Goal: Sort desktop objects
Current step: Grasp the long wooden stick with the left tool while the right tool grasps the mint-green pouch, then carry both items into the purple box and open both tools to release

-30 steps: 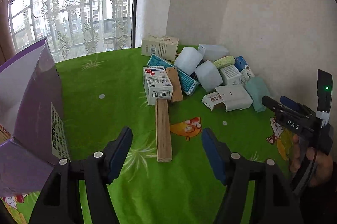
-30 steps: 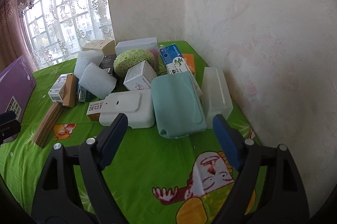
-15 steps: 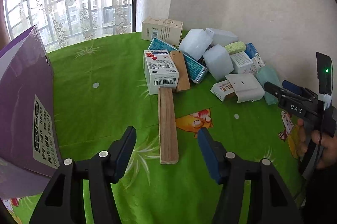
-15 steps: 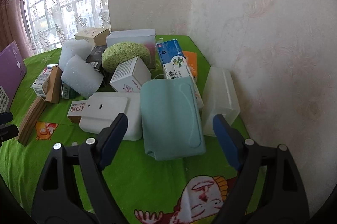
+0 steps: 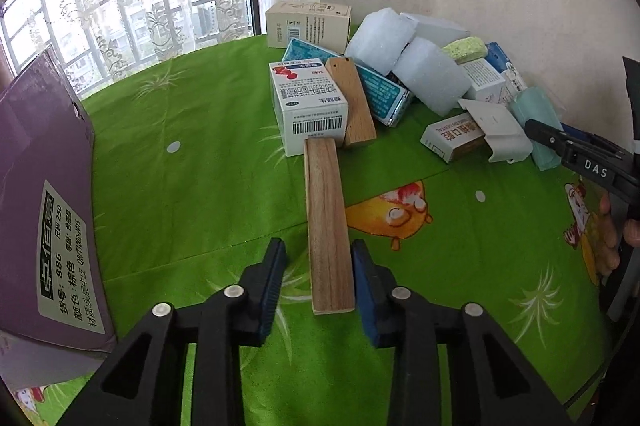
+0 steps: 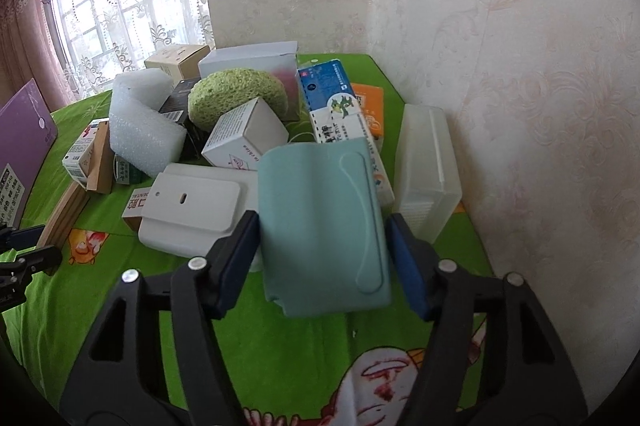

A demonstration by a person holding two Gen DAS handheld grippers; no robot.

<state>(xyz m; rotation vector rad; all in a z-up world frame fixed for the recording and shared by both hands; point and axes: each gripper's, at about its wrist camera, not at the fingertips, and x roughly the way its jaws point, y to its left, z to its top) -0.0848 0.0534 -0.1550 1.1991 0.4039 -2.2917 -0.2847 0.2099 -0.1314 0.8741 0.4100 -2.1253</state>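
A long wooden block (image 5: 326, 222) lies on the green tablecloth (image 5: 192, 177), its near end between the fingers of my left gripper (image 5: 318, 284); the right pad touches it and a gap remains at the left pad. A teal soft case (image 6: 322, 226) lies between the fingers of my right gripper (image 6: 322, 258), whose pads sit at its two sides. Behind both lies a pile of boxes, with a white medicine box (image 5: 306, 105), foam blocks (image 5: 428, 81) and a green sponge (image 6: 236, 95). The wooden block also shows at the left of the right wrist view (image 6: 66, 211).
A purple box (image 5: 44, 218) stands at the left. A white plastic case (image 6: 196, 207) lies left of the teal case and a clear plastic box (image 6: 426, 169) lies right of it, near the wall (image 6: 520, 65). The right gripper's body (image 5: 588, 161) shows at the right of the left wrist view.
Both grippers moved forward and narrowed. The left one's fingers now flank the wooden block's near end; the right one's fingers now flank the teal case.
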